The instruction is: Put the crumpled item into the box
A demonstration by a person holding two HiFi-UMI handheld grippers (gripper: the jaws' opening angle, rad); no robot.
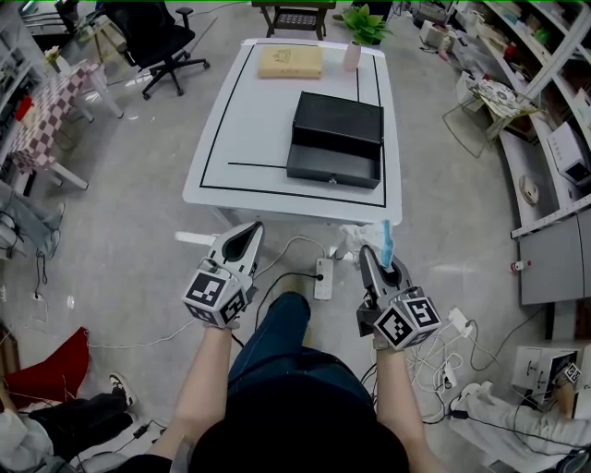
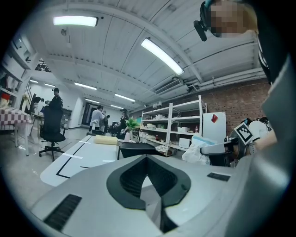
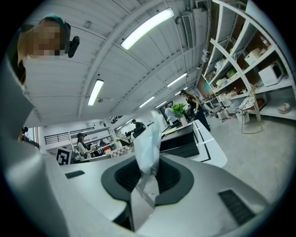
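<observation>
A black box (image 1: 335, 139) stands open on the white table (image 1: 249, 129), right of the middle; it also shows in the left gripper view (image 2: 138, 149) and the right gripper view (image 3: 178, 139). My right gripper (image 1: 374, 251) is held over the floor, just short of the table's near edge. It is shut on the crumpled white and pale-blue item (image 1: 367, 237), which sticks up from between the jaws (image 3: 148, 148). My left gripper (image 1: 249, 233) hangs level with it to the left, jaws together and nothing in them (image 2: 149, 194).
A tan block (image 1: 290, 61), a small vase (image 1: 352, 55) and a plant (image 1: 365, 20) sit at the table's far end. A power strip (image 1: 323, 277) and cables lie on the floor below me. An office chair (image 1: 162, 42) stands far left, shelves on the right.
</observation>
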